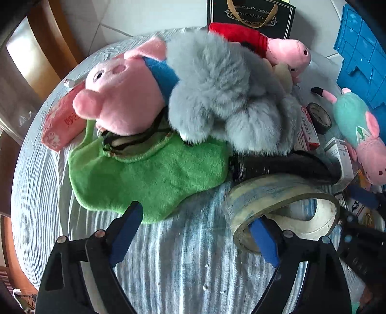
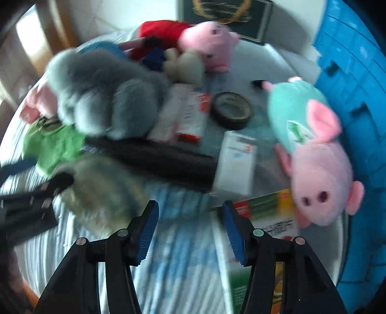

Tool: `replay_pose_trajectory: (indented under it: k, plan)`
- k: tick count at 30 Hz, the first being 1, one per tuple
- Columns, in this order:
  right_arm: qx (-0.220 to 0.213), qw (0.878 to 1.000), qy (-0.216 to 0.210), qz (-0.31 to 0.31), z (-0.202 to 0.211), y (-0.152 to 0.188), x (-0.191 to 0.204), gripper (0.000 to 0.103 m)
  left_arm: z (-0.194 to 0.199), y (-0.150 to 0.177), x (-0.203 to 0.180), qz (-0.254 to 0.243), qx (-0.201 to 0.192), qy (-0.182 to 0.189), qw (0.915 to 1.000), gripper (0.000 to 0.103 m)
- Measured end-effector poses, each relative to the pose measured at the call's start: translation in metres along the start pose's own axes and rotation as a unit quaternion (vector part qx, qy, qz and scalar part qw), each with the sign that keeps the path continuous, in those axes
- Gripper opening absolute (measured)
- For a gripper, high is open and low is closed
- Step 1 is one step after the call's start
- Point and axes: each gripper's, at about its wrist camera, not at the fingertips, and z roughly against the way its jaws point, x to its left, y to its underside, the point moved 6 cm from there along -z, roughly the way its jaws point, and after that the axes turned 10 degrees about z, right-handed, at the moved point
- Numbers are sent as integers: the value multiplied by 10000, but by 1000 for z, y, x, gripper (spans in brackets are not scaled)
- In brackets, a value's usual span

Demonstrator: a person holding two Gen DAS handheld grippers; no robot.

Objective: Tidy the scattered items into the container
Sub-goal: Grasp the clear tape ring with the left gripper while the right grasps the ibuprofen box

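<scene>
Scattered items lie on a striped cloth: a pink pig plush (image 1: 120, 96), a grey furry plush (image 1: 217, 91), a green plush piece (image 1: 149, 174), a clear tape roll (image 1: 282, 200) and a teal pig plush (image 2: 313, 145). The blue container (image 2: 357, 84) stands at the right. My left gripper (image 1: 196, 229) is open low over the cloth, its right finger at the tape roll's near rim and its left finger by the green piece. My right gripper (image 2: 190, 229) is open over bare cloth, and its right finger is over a green box (image 2: 265, 212).
A red-dressed pig plush (image 1: 277, 48), a black tape roll (image 2: 231, 108), a white box (image 2: 236, 164), a red-and-white box (image 2: 190, 116) and a long black object (image 2: 156, 159) crowd the middle. A pink tissue pack (image 1: 62, 123) lies far left. A dark gift bag (image 1: 251, 17) stands behind.
</scene>
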Motion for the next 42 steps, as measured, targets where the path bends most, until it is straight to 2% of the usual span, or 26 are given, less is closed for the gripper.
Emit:
replay_pose_trajectory:
  k: [3,7,10,13,19,21,23,26,28,30,31,33,37,42]
  plan:
    - [79,9958,-904,-70,0,4,36,55,12,-20,-10,-287,-249,42,9993,87]
    - [147,9905,-1341,-256,2,14,61,55,22,-35,-22,-623,-381,63,9973,87]
    - [92,9925,-1137,-445,9,24,48,55,32,-34,-20,-550,-281,299,9976,87]
    - [13,9936,-782,-814,16,32,15,55,41,-25,-13,-402,-142,540,9976,87]
    - [-150,9929,-239,-1155,33,51,-29,55,40,-1,-19,-135,-83,710,9973,89]
    - [-199,9922,-63,-1228,40,59,-43,65,25,2,-20,-22,22,598,9982,89]
    - [-192,9912,114,-1307,43,66,-57,84,10,4,-21,182,211,664,9974,90]
    - [-52,9911,330,-1291,43,81,-79,85,-11,6,-24,459,565,761,9944,90]
    - [40,9923,403,-1174,41,86,-89,87,-23,6,-29,509,657,764,9936,90]
    - [87,9940,403,-1013,36,87,-91,93,-29,4,-35,420,567,697,9951,89]
    - [110,9949,362,-938,33,87,-91,102,-30,4,-38,330,473,606,9965,88]
    - [99,9958,295,-860,27,85,-90,103,-26,8,-41,133,274,441,9986,83]
    - [155,9972,268,-675,18,84,-87,103,-14,30,-44,-125,207,318,9992,83]
    - [317,9987,232,-320,3,85,-83,103,4,62,-47,-457,99,-49,9989,82]
